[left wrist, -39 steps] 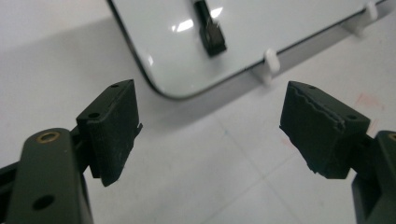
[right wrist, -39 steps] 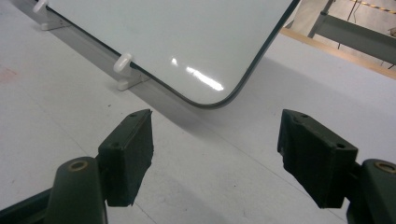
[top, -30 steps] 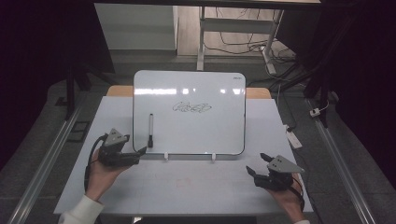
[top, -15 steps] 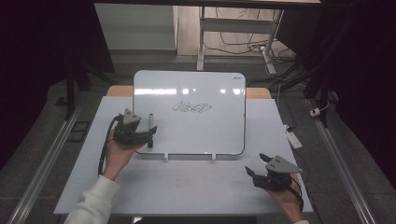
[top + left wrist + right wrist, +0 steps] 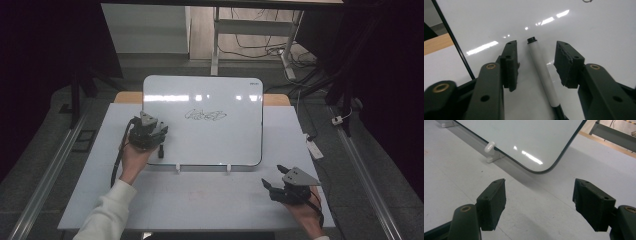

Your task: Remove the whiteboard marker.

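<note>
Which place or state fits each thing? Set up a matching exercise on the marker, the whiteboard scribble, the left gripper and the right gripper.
Things:
1. marker
2. scribble
3. left gripper
4. right gripper

Places or states:
A. open above the bare table, near the whiteboard's rounded corner
B. drawn near the middle of the board
C. lying on the board, between two jaws that do not yet press it
D. over the board's left part, jaws just closing in around the pen

Pairs: 1-C, 2-B, 3-D, 4-A

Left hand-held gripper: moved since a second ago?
Yes. The left hand-held gripper went from the table in front of the whiteboard up onto its left part, over the marker; jaws have been closing, not yet gripping.
</note>
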The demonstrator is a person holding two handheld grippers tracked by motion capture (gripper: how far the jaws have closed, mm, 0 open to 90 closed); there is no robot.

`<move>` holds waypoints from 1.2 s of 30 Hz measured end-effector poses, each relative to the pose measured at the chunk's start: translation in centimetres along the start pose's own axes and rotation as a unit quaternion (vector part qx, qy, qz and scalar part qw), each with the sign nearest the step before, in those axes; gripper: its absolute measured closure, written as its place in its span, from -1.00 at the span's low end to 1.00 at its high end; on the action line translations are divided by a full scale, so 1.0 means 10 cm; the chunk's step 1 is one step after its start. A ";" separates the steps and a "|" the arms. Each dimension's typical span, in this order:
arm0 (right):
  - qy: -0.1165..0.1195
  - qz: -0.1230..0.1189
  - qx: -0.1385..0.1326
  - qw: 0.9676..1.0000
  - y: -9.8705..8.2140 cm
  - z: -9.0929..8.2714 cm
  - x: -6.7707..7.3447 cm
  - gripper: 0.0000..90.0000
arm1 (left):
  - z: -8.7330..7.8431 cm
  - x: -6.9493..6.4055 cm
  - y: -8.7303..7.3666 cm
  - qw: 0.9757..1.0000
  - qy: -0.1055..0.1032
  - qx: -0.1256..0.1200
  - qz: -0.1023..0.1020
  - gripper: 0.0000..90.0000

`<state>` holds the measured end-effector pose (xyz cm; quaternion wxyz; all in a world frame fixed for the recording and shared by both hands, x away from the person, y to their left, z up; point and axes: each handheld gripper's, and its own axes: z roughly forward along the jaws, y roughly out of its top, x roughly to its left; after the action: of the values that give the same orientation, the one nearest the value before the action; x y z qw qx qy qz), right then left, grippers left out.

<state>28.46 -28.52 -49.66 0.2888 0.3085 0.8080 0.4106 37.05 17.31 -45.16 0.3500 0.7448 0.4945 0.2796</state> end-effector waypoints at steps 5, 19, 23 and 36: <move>-0.003 -0.002 0.001 1.000 0.00 0.00 0.01 -0.42 | 0.02 -0.07 0.02 1.000 0.027 0.001 0.011 0.37; -0.016 -0.008 -0.004 1.000 0.02 -0.01 0.03 -0.41 | 0.07 -0.28 0.00 0.996 0.080 -0.001 0.045 0.80; -0.018 -0.010 -0.007 1.000 0.02 -0.01 0.03 -0.41 | 0.06 -0.28 -0.01 0.996 0.079 -0.007 0.048 0.80; -0.027 -0.009 -0.015 0.999 0.02 -0.03 0.02 -0.40 | -0.16 -0.22 0.04 0.998 0.037 -0.030 0.045 0.81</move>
<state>28.15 -28.39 -49.38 0.3183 0.3078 0.7966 0.4115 35.27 15.50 -44.04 0.3408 0.7450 0.4641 0.3369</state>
